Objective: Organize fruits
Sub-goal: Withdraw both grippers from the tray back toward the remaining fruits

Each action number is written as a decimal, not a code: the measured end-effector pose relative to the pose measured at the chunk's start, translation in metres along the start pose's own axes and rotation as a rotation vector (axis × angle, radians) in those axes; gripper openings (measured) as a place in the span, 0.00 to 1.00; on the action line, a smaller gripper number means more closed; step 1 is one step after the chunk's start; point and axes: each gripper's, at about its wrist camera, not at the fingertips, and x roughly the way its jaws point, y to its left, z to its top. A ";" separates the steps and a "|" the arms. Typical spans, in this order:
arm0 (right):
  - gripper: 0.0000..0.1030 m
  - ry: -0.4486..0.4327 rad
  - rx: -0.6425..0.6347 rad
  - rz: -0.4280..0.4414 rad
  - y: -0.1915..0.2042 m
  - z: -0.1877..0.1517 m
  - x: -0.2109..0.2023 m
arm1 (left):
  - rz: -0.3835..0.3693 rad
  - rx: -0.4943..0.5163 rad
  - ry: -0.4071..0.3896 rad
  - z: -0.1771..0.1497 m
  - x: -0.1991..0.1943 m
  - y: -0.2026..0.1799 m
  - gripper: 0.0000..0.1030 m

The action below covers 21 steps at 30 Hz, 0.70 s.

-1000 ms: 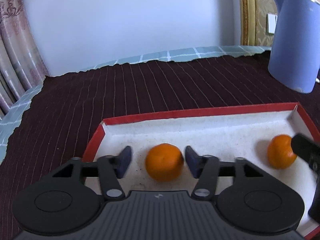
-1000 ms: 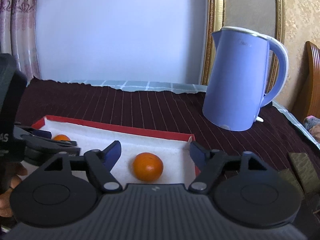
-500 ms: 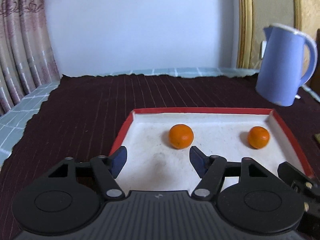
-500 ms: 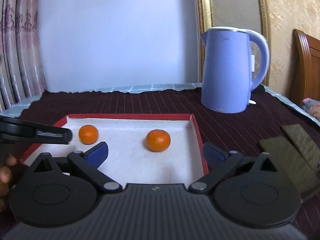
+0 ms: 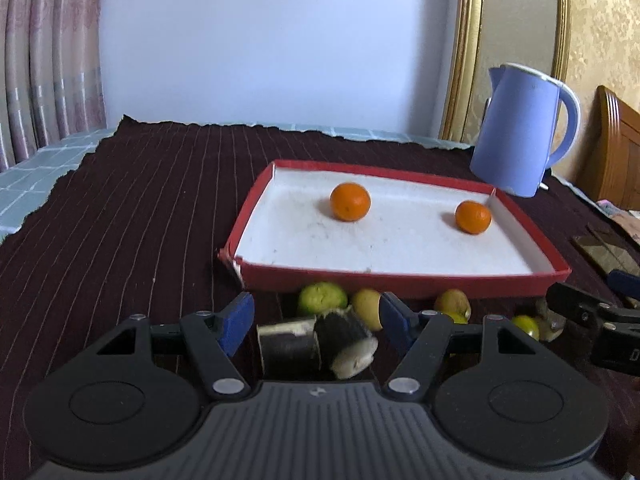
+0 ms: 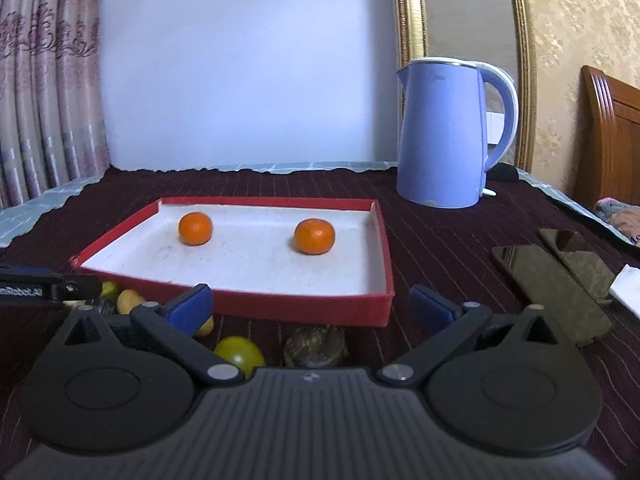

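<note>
Maroon cloth (image 6: 432, 240): striped, covers the tabletop.
Tray (image 6: 304, 308): red-walled, two tangerines inside.
Left gripper (image 5: 316, 316): fingers apart, empty.
Right gripper (image 6: 308, 304): fingers opening, empty.

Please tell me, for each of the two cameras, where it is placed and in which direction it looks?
Left wrist view: sits on the left gripper, looks forward over fruit pieces at the red tray; the right gripper shows at the right edge.
Right wrist view: sits on the right gripper, its jaws opening and empty, facing the tray; the left gripper shows at the left.
Shared: tray, two oranges, blue kettle.
</note>
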 end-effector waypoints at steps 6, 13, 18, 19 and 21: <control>1.00 0.010 -0.007 0.023 0.007 -0.010 -0.003 | 0.009 0.019 -0.016 -0.010 -0.005 0.000 0.67; 1.00 0.021 -0.055 0.000 0.012 -0.020 -0.004 | 0.003 0.024 0.000 -0.022 -0.001 0.001 0.67; 1.00 0.014 -0.058 -0.013 0.008 -0.027 -0.005 | 0.000 0.027 -0.002 -0.028 0.002 0.001 0.67; 1.00 0.019 -0.043 -0.004 0.006 -0.027 -0.004 | -0.006 0.019 0.004 -0.029 0.003 0.002 0.67; 1.00 0.021 -0.007 0.012 0.000 -0.028 -0.004 | -0.032 -0.016 0.024 -0.028 0.006 0.008 0.67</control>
